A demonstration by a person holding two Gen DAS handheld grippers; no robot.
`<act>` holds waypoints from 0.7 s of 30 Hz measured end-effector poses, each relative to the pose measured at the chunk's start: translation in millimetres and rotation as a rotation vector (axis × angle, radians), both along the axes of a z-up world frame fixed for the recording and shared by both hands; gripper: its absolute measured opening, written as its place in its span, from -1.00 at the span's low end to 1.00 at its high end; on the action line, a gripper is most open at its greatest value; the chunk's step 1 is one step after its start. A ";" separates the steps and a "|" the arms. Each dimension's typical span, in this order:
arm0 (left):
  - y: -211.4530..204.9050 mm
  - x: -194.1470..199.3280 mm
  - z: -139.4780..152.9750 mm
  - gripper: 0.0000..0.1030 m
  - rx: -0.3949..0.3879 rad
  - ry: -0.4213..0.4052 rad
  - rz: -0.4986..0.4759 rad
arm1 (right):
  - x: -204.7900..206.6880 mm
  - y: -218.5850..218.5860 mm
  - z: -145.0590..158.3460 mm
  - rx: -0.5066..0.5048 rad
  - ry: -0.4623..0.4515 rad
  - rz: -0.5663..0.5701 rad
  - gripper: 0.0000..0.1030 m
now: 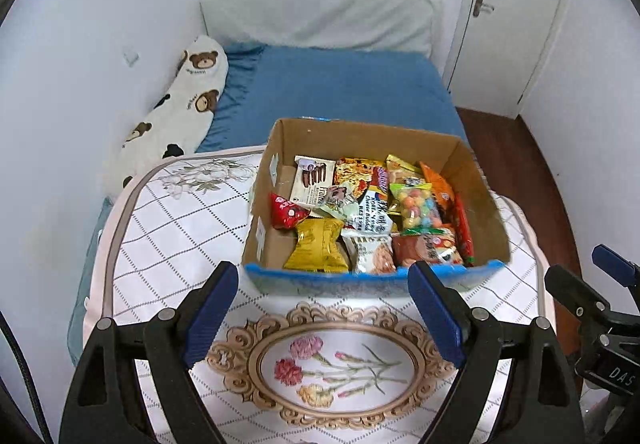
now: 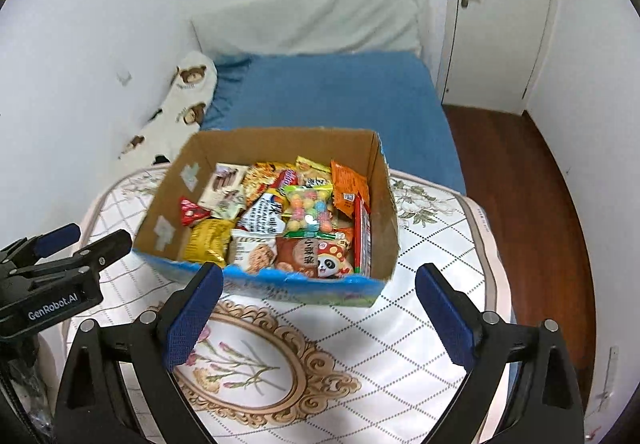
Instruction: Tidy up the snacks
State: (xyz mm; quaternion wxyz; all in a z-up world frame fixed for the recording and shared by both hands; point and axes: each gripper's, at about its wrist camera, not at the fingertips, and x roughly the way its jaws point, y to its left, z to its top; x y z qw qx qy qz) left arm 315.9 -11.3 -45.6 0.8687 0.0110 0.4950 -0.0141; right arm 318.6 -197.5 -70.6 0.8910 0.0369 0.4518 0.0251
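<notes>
An open cardboard box (image 1: 476, 180) (image 2: 176, 180) with a blue front edge sits on a small table with a flowered cloth (image 1: 188, 228) (image 2: 436, 244). Several snack packets fill it: a gold bag (image 1: 318, 246) (image 2: 208, 240), a red packet (image 1: 286, 210) (image 2: 190, 211), a bag of coloured candy balls (image 1: 414, 208) (image 2: 308, 210) and a panda packet (image 2: 320, 258). My left gripper (image 1: 325, 314) hangs open above the cloth just in front of the box, nothing between its blue pads. My right gripper (image 2: 320, 318) is open too, empty, in front of the box.
Behind the table lies a bed with a blue sheet (image 1: 340, 88) (image 2: 340, 92), a bear-print pillow (image 1: 176, 116) at its left and a white wall around. A white door (image 1: 516, 16) and dark wooden floor (image 2: 520, 184) are on the right.
</notes>
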 end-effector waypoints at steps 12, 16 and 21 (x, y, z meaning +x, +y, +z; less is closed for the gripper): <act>2.0 -93.4 51.3 0.69 0.025 -0.146 -0.008 | -108.1 10.0 61.7 -0.052 -0.179 -0.012 0.97; 4.6 -113.9 64.9 0.96 0.005 -0.185 -0.004 | -132.5 10.5 77.7 -0.075 -0.224 -0.017 0.98; 6.0 -133.9 80.0 0.99 0.001 -0.222 0.005 | -152.4 14.7 90.5 -0.098 -0.265 -0.020 1.00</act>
